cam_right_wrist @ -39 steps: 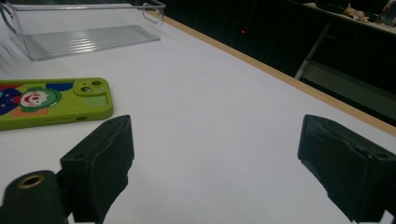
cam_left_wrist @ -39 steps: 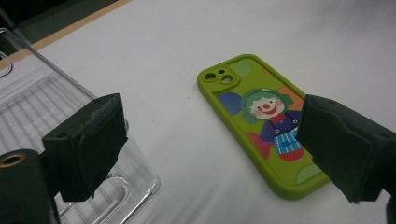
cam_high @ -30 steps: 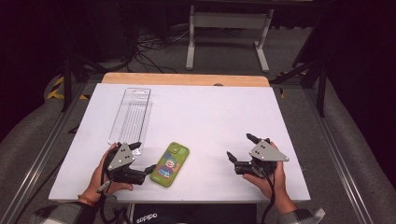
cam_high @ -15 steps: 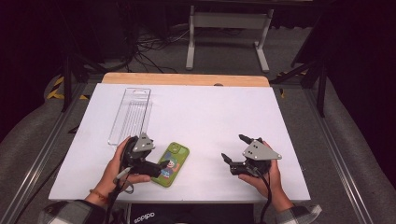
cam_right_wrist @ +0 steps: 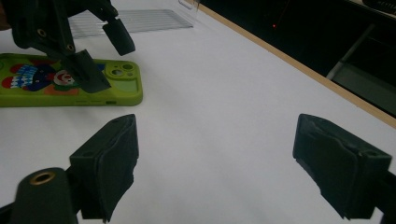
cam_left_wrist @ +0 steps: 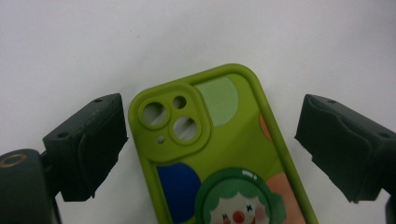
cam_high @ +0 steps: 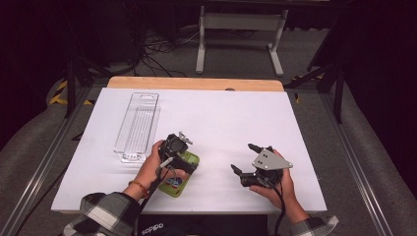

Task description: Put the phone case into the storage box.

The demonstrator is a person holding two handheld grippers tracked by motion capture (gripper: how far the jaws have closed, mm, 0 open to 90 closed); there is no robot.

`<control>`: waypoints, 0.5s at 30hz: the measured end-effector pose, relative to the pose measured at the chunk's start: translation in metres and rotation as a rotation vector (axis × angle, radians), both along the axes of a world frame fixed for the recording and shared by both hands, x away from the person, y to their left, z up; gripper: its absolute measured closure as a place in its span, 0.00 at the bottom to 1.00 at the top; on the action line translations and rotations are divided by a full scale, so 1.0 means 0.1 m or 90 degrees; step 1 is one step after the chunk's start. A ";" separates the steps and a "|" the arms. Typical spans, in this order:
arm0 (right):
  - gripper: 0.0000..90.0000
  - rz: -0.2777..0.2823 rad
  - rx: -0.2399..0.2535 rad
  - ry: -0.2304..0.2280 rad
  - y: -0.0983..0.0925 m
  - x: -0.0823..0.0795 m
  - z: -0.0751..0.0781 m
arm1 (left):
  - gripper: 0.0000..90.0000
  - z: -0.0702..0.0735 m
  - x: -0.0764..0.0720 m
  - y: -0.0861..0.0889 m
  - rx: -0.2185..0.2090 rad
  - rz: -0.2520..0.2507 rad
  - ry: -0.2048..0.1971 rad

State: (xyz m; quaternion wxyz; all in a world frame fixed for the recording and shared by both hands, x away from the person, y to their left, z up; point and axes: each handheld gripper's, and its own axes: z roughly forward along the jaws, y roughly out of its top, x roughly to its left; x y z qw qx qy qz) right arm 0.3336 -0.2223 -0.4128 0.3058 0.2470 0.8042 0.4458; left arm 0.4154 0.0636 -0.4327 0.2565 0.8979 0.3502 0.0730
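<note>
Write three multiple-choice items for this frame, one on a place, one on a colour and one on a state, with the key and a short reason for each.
1. Where does the clear tray lie relative to the phone case?
A. Farther from the person and to the left
B. Right of the right tool
C. Under the phone case

2. What is the main colour of the phone case's rim?
A. Red
B. Green
C. Black

3. How does the left tool stand at the phone case?
A. Shut tight on it
B. Open, one jaw on each side of its camera end
C. Lying flat on the table, away from it

Key: 1 A, the high view shows the tray up and left of the case. 2 B, the left gripper view shows a lime green rim. 3 B, gaps show between both jaws and the case's edges. The right tool is open over bare table.
</note>
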 end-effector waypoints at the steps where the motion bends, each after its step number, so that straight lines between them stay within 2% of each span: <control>1: 0.17 0.000 -0.002 0.001 0.00 0.00 0.00 | 0.11 -0.02 0.02 -0.01 0.007 0.006 0.001; 7: 0.17 -0.001 -0.001 0.007 0.01 0.00 -0.01 | 0.10 -0.11 0.09 -0.06 0.019 0.012 0.026; 9: 0.17 -0.001 -0.001 0.009 0.01 0.00 -0.01 | 0.07 -0.14 0.07 -0.11 0.045 0.005 0.015; 13: 0.17 0.000 0.001 0.011 0.01 0.00 -0.01 | 0.07 -0.14 0.07 -0.10 0.040 0.009 0.022; 15: 0.17 0.003 0.000 0.012 0.02 -0.01 -0.01 | 0.10 -0.13 0.06 -0.11 0.043 0.009 0.010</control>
